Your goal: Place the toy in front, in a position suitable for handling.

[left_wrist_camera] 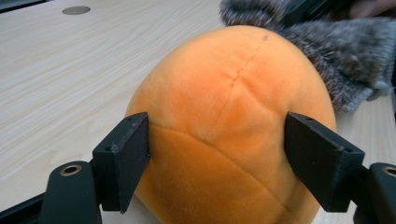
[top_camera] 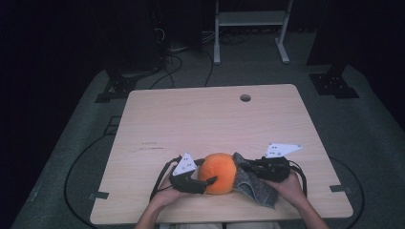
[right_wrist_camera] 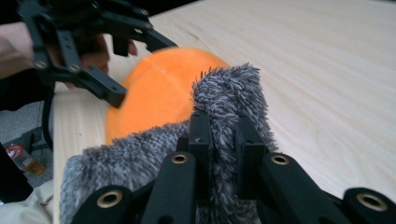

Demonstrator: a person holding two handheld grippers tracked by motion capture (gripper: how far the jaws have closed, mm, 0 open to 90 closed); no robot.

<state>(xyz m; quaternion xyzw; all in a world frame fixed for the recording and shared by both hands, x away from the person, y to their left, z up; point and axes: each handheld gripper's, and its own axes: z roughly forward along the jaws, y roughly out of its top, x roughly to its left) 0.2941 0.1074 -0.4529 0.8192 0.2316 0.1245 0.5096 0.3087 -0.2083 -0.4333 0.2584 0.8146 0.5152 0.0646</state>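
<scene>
Black jaws of the left gripper (left_wrist_camera: 217,161) stand spread on either side of an orange plush ball (left_wrist_camera: 231,135), the pads at its flanks with no dent showing in the nap. The jaws of the right gripper (right_wrist_camera: 223,140) are pressed together, pinching a fold of grey furry cloth (right_wrist_camera: 229,93) that stands up between them. The ball is soft, velvety and egg-like, crossed by stitched seams; from the left gripper view its narrower end rises up and away from the jaws. It rests on the pale wooden table (top_camera: 210,114) near the front edge, between the two grippers, touching the cloth on its right. Its exact long axis cannot be told from above.
</scene>
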